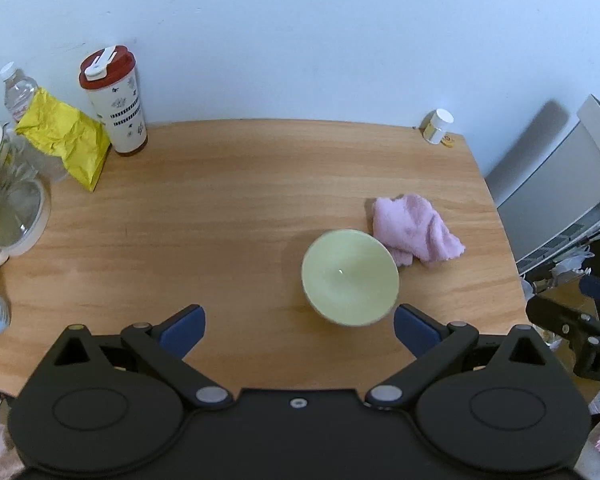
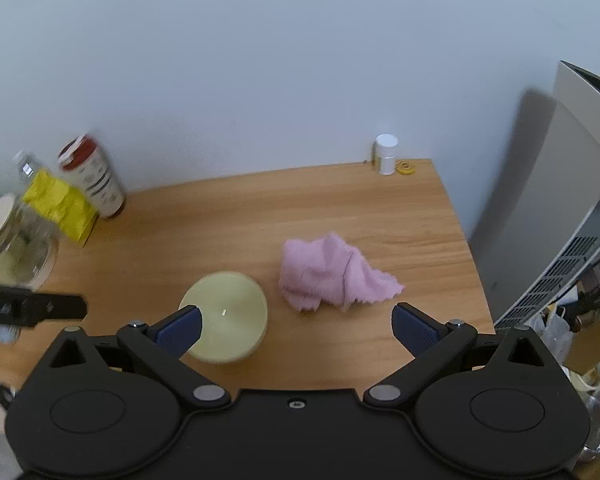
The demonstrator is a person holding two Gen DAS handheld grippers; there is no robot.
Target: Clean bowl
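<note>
A pale green bowl (image 1: pixel 350 278) stands upright on the wooden table (image 1: pixel 220 216), with a crumpled pink cloth (image 1: pixel 414 230) touching its far right side. My left gripper (image 1: pixel 298 330) is open and empty, just short of the bowl, which sits ahead toward its right finger. In the right wrist view the bowl (image 2: pixel 230 314) is at the left finger and the pink cloth (image 2: pixel 332 274) lies ahead. My right gripper (image 2: pixel 296 330) is open and empty, above the table's near edge.
At the back left stand a red-lidded tumbler (image 1: pixel 116 100), a yellow bag (image 1: pixel 66 136), a water bottle (image 1: pixel 16 92) and a glass jar (image 1: pixel 8 196). A small white bottle (image 1: pixel 438 126) stands at the back right corner. A grey appliance (image 2: pixel 572 208) stands right of the table.
</note>
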